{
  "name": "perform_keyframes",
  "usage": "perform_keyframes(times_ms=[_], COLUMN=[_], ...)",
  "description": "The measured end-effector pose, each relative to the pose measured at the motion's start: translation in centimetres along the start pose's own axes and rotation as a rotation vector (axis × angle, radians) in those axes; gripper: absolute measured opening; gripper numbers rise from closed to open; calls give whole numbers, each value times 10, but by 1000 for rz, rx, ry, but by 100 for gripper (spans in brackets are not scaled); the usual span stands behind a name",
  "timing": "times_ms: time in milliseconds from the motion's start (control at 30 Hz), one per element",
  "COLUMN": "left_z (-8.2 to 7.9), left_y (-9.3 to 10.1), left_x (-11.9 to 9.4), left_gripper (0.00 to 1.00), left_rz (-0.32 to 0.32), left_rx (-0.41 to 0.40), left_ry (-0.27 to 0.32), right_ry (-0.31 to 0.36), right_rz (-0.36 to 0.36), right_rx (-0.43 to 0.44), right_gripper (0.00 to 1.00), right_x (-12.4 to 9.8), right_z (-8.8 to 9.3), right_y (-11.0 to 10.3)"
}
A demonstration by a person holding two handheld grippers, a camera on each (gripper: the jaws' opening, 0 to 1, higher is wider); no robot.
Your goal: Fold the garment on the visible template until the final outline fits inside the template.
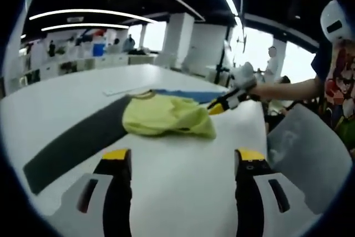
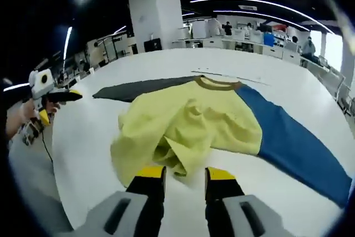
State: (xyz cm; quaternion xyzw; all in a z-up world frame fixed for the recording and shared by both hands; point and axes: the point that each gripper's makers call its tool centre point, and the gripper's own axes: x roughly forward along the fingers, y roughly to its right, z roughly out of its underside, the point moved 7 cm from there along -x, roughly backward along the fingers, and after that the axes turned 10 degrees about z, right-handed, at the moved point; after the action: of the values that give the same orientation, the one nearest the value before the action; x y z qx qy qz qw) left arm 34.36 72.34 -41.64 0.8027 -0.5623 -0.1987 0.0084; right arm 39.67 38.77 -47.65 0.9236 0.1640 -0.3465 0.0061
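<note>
A yellow shirt [image 2: 188,126] lies bunched on the white table [image 2: 89,148], its brownish collar [image 2: 213,84] at the far side. Its dark grey sleeve [image 2: 138,89] stretches left and its blue sleeve [image 2: 294,142] right. My right gripper [image 2: 186,175] stands open at the crumpled near hem, jaws either side of a fold. In the left gripper view the shirt [image 1: 166,116] lies ahead with the grey sleeve [image 1: 77,140] toward me. My left gripper [image 1: 183,158] is open above bare table, short of the cloth. The right gripper [image 1: 224,101] touches the shirt's right edge.
A thin pale strip [image 2: 233,76] lies on the table beyond the collar. A person [image 1: 338,81] stands at the table's right edge, gloved hand [image 1: 244,79] on the right gripper. The left gripper [image 2: 50,97] is held off the table's left edge. Desks and people are far behind.
</note>
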Motion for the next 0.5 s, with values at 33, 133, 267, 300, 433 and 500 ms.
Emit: perform_keyframes(times_ms=[33,133,267,300,433,500], left_z=[0,1,2,2,3,3], left_y=[0,1,2,1,1,2], left_x=[0,0,0,-1,1,3], left_gripper=[72,71,71,71,70,69], left_rz=[1,0,0,-1,-2,1], left_rx=[-2,-2,-4,-6,-8,-10], left_ry=[1,-2,0,1,3,2], right_ry=[-1,-3,-15,-15,-14,-12], right_rz=[4,11,0,-9,-13,-18], right_rx=[-4,0,58,70,109,135], right_gripper=[23,19,19,18,14,13], right_x=[-1,2,1,3,5,7], right_z=[1,2,7,9,11,11], right_y=[-2,-1,-5,-4,-5,-6])
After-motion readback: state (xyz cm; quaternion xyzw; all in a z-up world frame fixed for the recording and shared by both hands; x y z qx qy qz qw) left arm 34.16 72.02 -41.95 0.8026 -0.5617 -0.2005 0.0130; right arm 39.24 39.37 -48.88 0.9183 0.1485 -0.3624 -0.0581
